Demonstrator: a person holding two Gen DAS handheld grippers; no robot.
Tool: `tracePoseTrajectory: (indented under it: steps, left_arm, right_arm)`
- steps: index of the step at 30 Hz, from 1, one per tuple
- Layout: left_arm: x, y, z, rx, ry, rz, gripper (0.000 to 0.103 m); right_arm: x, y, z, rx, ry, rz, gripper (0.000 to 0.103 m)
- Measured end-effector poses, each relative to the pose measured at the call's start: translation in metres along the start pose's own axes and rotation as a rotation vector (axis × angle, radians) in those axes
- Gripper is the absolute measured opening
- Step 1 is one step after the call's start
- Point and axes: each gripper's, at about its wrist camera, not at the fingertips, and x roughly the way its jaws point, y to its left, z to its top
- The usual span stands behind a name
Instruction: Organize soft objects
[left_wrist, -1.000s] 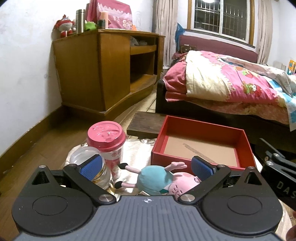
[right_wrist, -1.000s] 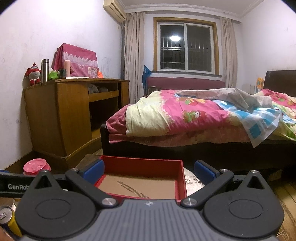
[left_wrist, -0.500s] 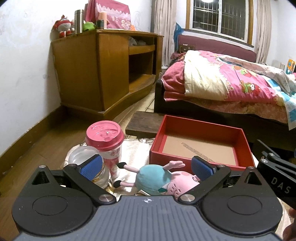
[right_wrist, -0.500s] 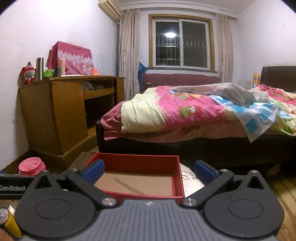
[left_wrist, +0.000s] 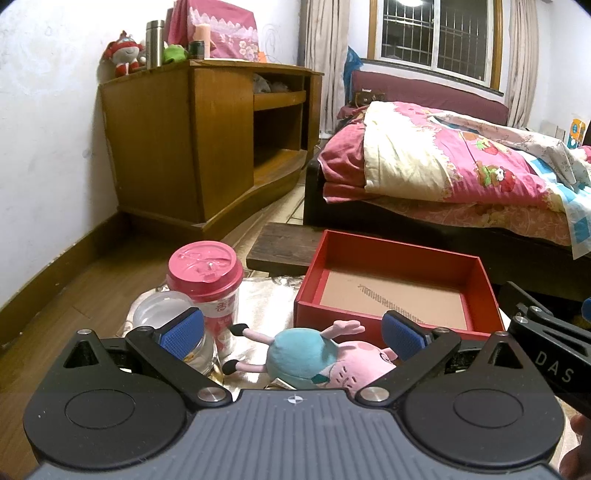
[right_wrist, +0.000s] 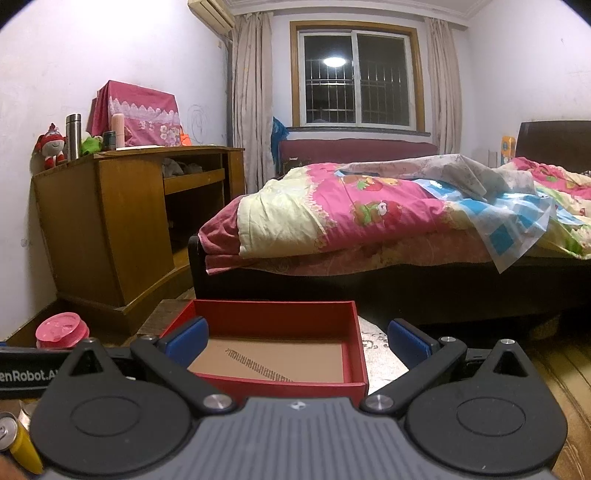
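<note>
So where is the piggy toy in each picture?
Left wrist view: the piggy toy lies low in the middle, between the open left claw fingers, in front of the red box.
Right wrist view: not in it.
Shared landmark: the red box.

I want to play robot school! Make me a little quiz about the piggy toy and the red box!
1. True or false: the piggy toy lies inside the red box.
2. Which stands left of the toy? A) a pink-lidded cup B) a teapot C) a shoe
3. Fill in: both the left claw and the right claw are wide ____.

Key:
1. False; it lies in front of the box, on the shiny cloth.
2. A
3. open
</note>
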Motion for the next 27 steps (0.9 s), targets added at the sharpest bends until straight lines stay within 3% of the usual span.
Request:
tracePoseTrajectory:
  steps: [27]
  left_arm:
    - [0.0022,0.0010,-0.0004,0.003,0.012,0.020,0.098]
  right_arm:
    - [-0.0048,0.0004,-0.0004,-0.003,-0.007,0.033,0.083]
